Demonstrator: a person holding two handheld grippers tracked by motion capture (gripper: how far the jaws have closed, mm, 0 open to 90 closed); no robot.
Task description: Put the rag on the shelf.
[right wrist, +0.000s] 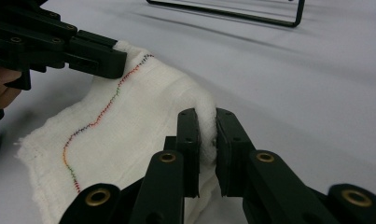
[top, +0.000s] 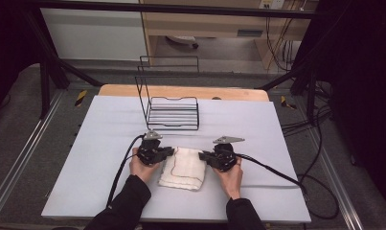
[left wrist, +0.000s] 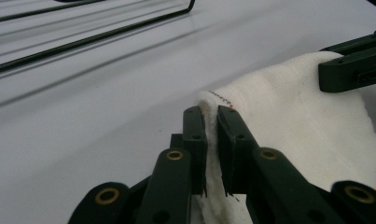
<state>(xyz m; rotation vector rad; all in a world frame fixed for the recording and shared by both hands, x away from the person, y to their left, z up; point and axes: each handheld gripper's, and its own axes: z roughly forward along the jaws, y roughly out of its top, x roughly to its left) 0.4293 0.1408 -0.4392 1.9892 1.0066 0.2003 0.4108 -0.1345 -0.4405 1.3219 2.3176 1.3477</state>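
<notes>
I have the cloth (top: 183, 167) pinched at its two far corners, one in each hand. My left gripper (top: 167, 152) has its fingers (left wrist: 195, 140) pressed onto the corner at about ten o'clock of the cloth, with a thin fold of white weave squeezed between the pads. My right gripper (top: 204, 155) does the same at about two o'clock, its fingers (right wrist: 189, 140) nipping a small bunched ridge of fabric. I take both corners of one edge because that lets me lift the edge evenly and keep it taut, so the cloth hangs or folds straight instead of sagging to one side.

The cloth itself lies low on the middle of the desk (top: 99, 143), flat over most of its area, with only the far edge raised where I hold it. A coloured stitch line (right wrist: 94, 123) runs down it, and I use that as a guide to how square the cloth sits. It looks already folded over once, though I cannot be sure of the layers from here.

The rack (top: 174, 112) stands at twelve o'clock from the cloth, well apart from it, its open wire side toward me. My guess is that the cloth is meant to go over or into it, which is why I grip the edge nearest the rack.
</notes>
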